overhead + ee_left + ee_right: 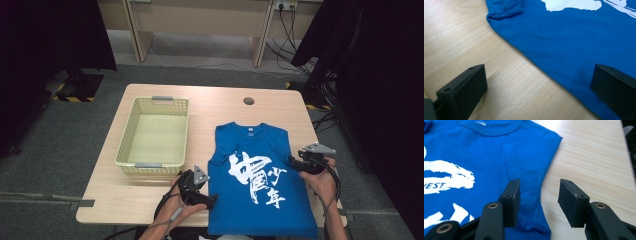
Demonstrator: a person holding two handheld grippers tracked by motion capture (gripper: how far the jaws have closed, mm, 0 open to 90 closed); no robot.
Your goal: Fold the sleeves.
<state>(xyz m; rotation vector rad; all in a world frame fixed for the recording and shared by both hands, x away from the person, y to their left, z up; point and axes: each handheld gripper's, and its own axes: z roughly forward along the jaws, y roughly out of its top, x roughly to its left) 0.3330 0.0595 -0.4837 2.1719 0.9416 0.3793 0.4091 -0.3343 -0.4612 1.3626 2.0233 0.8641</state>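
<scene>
A blue T-shirt (260, 170) with white print lies flat on the wooden table (145, 192), collar at the far end and sleeves tucked in. My left gripper (212, 200) rests at the shirt's left edge near the hem, open wide. In the left gripper view (539, 75) one jaw stands over bare wood and the other over the blue cloth (574, 37). My right gripper (295, 162) sits at the shirt's right edge. In the right gripper view (539, 187) its jaws stand partly apart, straddling the cloth's edge (474, 152) without pressing on it.
A pale yellow plastic basket (126, 135) stands on the left half of the table, with nothing in it. A round cable hole (248, 101) sits near the far edge. The shirt's hem hangs over the near edge. Dark curtains flank both sides.
</scene>
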